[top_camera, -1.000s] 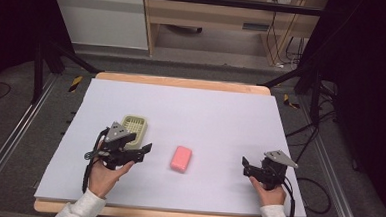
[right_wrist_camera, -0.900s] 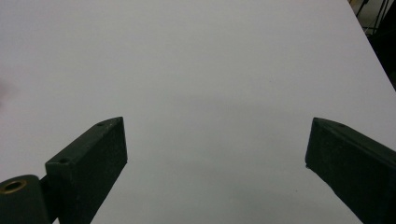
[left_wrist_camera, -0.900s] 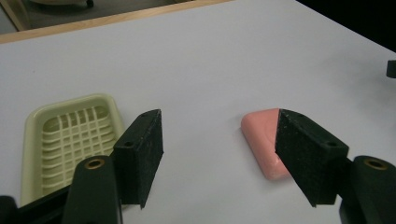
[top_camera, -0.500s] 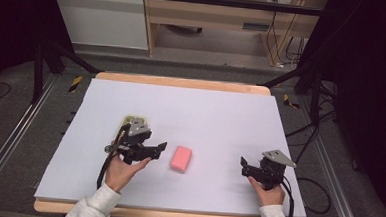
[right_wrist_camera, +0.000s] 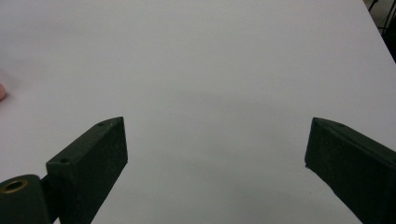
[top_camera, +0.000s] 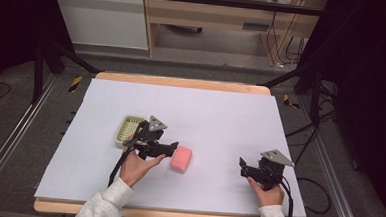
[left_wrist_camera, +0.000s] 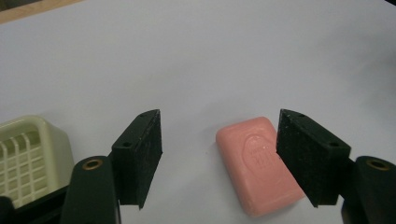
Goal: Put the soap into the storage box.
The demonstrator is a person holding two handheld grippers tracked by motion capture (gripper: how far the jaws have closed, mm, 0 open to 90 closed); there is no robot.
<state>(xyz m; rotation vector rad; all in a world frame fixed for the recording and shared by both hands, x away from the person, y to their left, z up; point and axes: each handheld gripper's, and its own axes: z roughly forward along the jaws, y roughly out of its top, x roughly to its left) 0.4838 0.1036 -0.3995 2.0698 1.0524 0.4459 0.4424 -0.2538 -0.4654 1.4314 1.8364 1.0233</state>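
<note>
Both left tongs [left_wrist_camera: 219, 158] jaws have advanced to flank the pink soap [left_wrist_camera: 259, 163]

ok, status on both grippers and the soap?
Left gripper open, closing on pink soap. Right gripper open, idle. Soap flat on table, soap dish behind. Nothing blocking.

pink soap bar [left_wrist_camera: 259, 165] between spread jaws, cream soap dish [left_wrist_camera: 25, 156] flanking left, bare white table [top_camera: 220, 115] beyond

A white sheet [top_camera: 221, 110] covers the wooden table [top_camera: 182, 82]; beyond stand a pale cabinet [top_camera: 103, 18] and a wooden shelf unit [top_camera: 211, 12].
</note>
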